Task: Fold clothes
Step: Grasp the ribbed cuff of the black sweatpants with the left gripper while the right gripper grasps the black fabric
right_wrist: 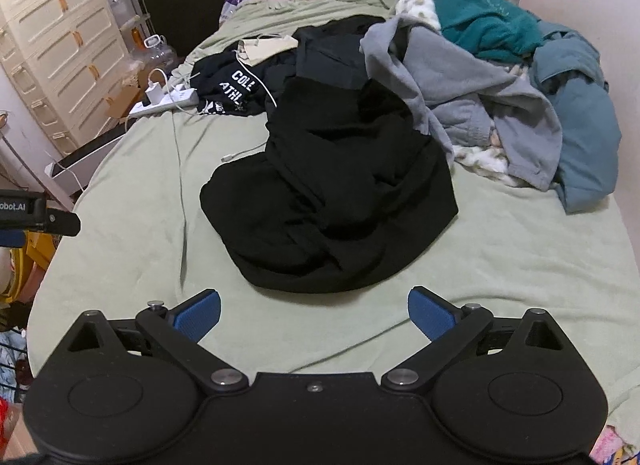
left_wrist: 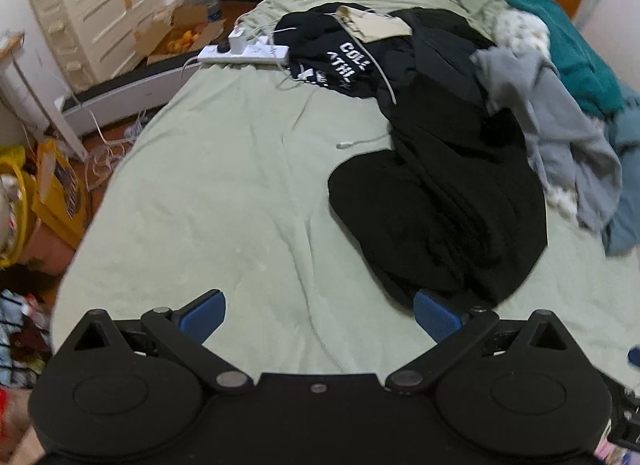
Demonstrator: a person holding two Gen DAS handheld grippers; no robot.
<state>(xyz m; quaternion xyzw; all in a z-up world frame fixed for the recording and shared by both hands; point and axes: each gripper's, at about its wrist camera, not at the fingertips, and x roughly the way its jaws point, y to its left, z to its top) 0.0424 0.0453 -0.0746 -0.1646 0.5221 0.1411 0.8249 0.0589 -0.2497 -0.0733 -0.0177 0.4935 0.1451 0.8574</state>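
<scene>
Left gripper [left_wrist: 318, 315] and right gripper [right_wrist: 314, 311] both spread wide, holding nothing, above bed [right_wrist: 132, 201]; black garment [right_wrist: 340, 201] lies crumpled ahead.

Each gripper [left_wrist: 319, 315] [right_wrist: 314, 311] is matte black, with round hubs, silver pivot screws and ribbed blue fingertip pads [right_wrist: 199, 314].
</scene>
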